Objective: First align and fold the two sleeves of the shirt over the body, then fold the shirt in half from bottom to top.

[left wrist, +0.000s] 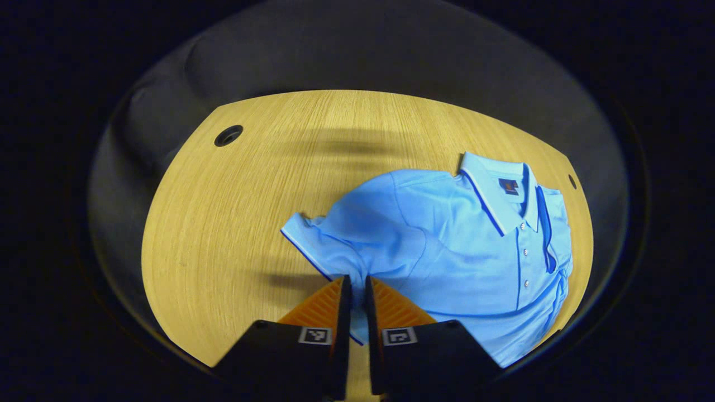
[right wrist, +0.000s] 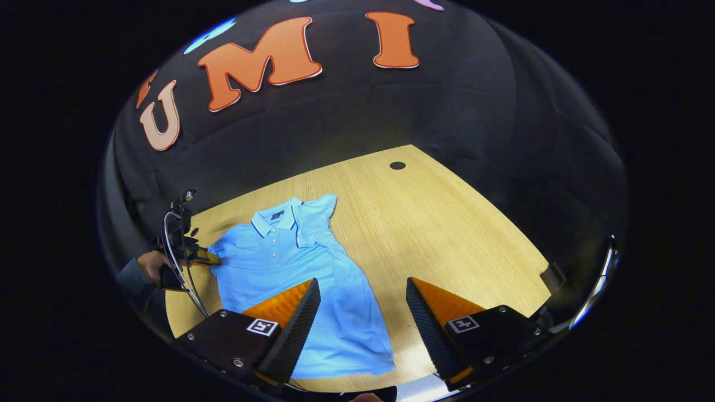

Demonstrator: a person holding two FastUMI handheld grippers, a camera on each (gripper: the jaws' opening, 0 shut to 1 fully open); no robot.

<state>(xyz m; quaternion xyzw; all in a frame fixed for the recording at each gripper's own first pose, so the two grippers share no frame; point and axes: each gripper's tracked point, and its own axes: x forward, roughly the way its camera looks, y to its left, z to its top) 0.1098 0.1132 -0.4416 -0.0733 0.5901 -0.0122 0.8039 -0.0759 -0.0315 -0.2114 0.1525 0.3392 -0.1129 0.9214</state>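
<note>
A light blue polo shirt [left wrist: 458, 251] lies face up on the wooden table [left wrist: 234, 223], collar toward the far side. My left gripper [left wrist: 357, 286] is shut on the near sleeve [left wrist: 318, 237], whose fabric runs down between the fingers. In the right gripper view a hand holds that left gripper [right wrist: 204, 257] at the left edge of the shirt [right wrist: 290, 262]. My right gripper [right wrist: 363, 285] is open, hanging above the shirt's lower right part with nothing between its fingers. The other sleeve [right wrist: 315, 215] lies beside the collar.
The table [right wrist: 447, 234] has a round cable hole [right wrist: 397, 165] near its far corner, and another hole [left wrist: 228, 135] shows at the far left in the left gripper view. Black cloth walls stand behind the table. Bare wood stretches right of the shirt.
</note>
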